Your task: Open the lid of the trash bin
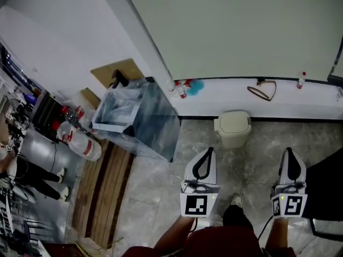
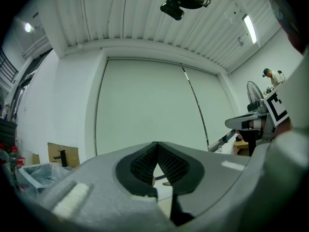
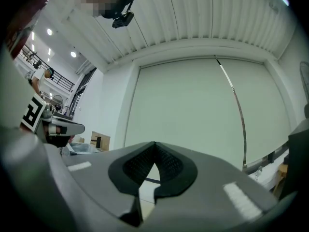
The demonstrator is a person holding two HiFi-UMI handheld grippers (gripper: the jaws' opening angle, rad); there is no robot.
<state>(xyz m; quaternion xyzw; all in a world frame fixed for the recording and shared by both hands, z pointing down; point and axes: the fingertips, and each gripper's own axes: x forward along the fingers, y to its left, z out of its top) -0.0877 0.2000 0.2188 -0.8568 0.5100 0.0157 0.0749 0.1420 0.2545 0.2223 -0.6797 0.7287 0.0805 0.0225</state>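
A small cream trash bin (image 1: 232, 128) with a domed lid stands on the grey stone floor against the white ledge, in the head view. Its lid is down. My left gripper (image 1: 210, 150) is held in the air below and left of the bin, pointing toward the wall, apart from it. My right gripper (image 1: 289, 150) is level with it, to the right of the bin. In the left gripper view the jaws (image 2: 157, 145) meet at their tips with nothing between them. The right gripper view shows the same: jaws (image 3: 154, 144) closed and empty. The bin is not visible in either gripper view.
A large clear plastic-lined box (image 1: 136, 116) stands left of the bin, beside plastic bottles (image 1: 80, 141) and a wooden pallet (image 1: 104, 191). The white ledge (image 1: 225, 98) carries small bottles (image 1: 179, 89) and a brown strap loop (image 1: 262, 90). My shoe (image 1: 236, 199) is between the grippers.
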